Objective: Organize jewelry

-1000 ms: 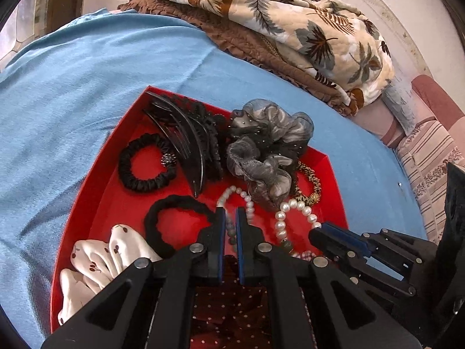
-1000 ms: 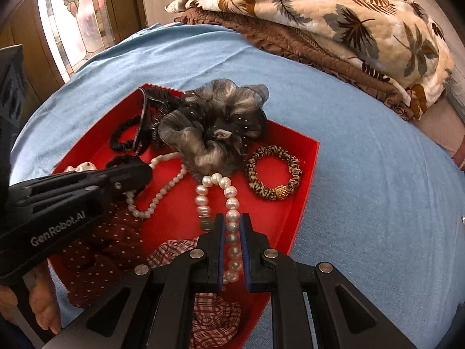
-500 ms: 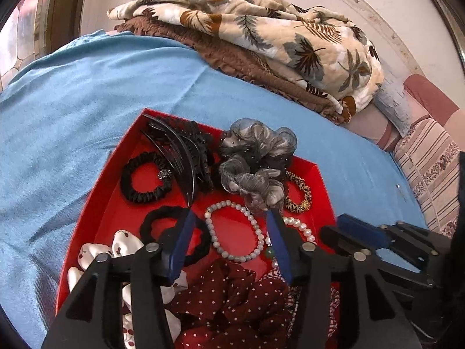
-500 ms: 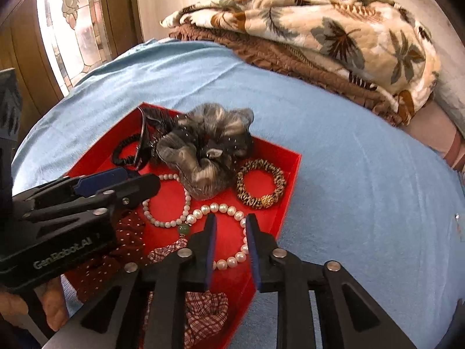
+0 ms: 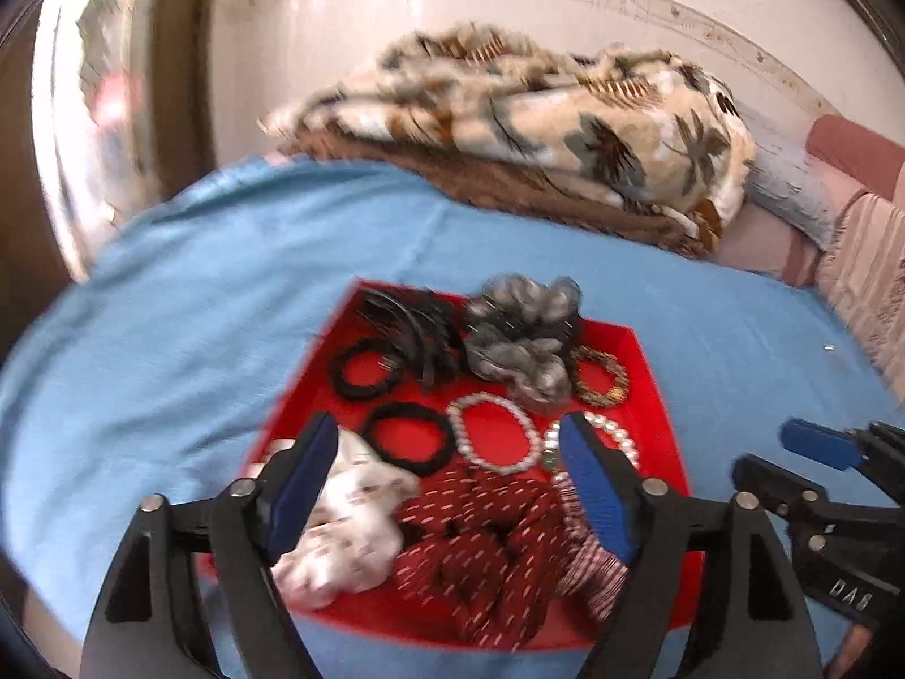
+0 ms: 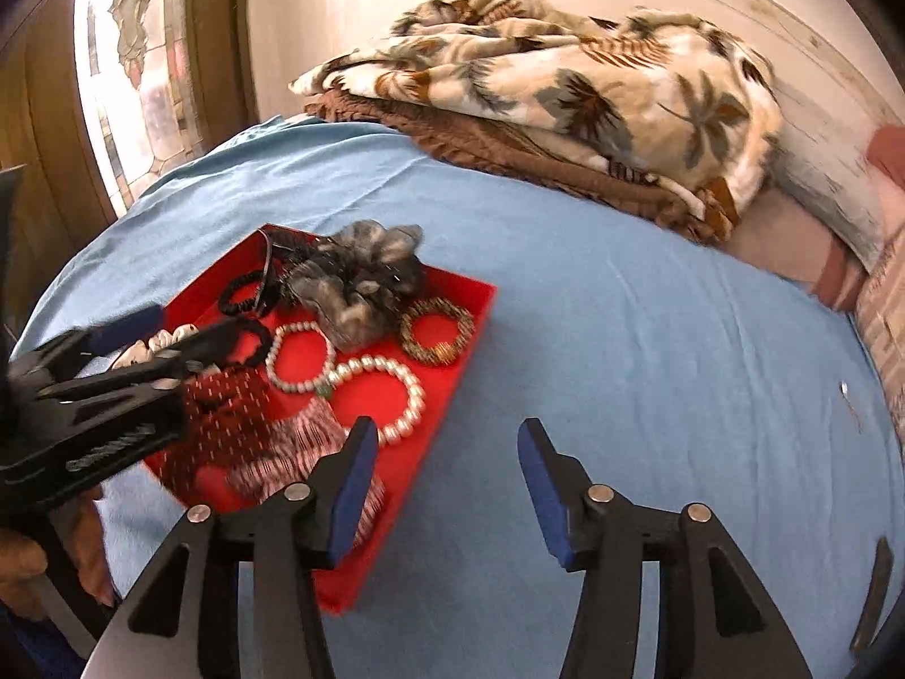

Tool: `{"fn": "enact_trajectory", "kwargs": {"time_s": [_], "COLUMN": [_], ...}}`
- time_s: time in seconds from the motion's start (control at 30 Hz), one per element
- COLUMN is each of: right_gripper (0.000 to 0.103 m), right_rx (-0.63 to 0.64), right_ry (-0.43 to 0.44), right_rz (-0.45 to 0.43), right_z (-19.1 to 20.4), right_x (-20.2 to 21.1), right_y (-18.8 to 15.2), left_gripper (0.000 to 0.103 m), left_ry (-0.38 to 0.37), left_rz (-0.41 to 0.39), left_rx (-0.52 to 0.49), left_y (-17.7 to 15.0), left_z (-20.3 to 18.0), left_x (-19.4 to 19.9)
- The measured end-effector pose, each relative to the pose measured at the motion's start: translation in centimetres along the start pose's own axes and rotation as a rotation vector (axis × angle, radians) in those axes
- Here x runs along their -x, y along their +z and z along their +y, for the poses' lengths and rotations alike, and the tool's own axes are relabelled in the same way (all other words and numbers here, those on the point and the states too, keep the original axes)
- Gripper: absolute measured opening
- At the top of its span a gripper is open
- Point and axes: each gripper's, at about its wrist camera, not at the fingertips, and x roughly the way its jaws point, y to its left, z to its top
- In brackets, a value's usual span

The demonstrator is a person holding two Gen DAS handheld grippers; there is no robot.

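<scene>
— Blue bedsheet (image 6: 594,339) all around, a folded leaf-print blanket (image 6: 565,85) by the wall. What are the tongs doing?

— Both stand wide open and hold nothing. The left gripper (image 5: 447,486) hangs above the near end of the red tray (image 5: 650,396), its pads either side of the white scrunchie (image 5: 345,532) and the dotted maroon one (image 5: 481,543). The right gripper (image 6: 447,486) is over bare sheet just off the tray's near corner.

— And the jewelry?

— In the tray, each piece in its own spot: two pearl bracelets (image 6: 390,390) lie as open rings side by side, the leopard-print bangle (image 6: 438,328) beyond them, the grey scrunchie (image 6: 362,277) and black hair ties (image 5: 407,438) and clips farther back.

— Why so spread?

— My guess: laid flat and apart, nothing tangles and each can be picked singly. The sorting looks nearly done.
</scene>
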Motion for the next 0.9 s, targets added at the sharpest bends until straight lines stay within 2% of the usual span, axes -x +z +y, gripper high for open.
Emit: {"fn": "enact_trajectory", "kwargs": {"time_s": [0.1,0.17,0.37,0.6,0.7,0.8,0.9], "right_gripper": [0.057,0.057,0.061,0.063,0.067,0.071,0.074], "right_rx": [-0.027,-0.041,-0.091,-0.119,-0.124,-0.129,-0.130], "right_ry": [0.008,0.013,0.033,0.054,0.048,0.037,0.022], "right_rz": [0.015,0.017,-0.002,-0.044,-0.073,-0.102,-0.124], "right_z": [-0.9,-1.2,-2.0,-2.2,-2.1,-2.2,-2.4], "right_x": [0.7,1.3,3.3,6.0,7.2,8.4,9.3], "right_y": [-1.3,-2.1,-3.8,-4.9,-5.3,-5.7,-6.1], "left_gripper": [0.097,0.100,0.103,0.103,0.103,0.103,0.103], "left_ry": [0.113,0.165,0.256,0.380,0.308,0.238,0.214], "left_rz": [-0.121,-0.196,-0.290,-0.392,-0.407,-0.344,-0.278], "left_rx": [0.005,0.019,0.043,0.042,0.052,0.054,0.014], "left_y": [-0.3,-0.5,0.4,1.6,1.6,1.4,0.9], "left_z": [0.4,0.7,0.8,-1.1,-1.6,-2.2,-3.3], "left_x": [3.0,5.1,9.9,15.0,16.3,16.6,16.0]}}
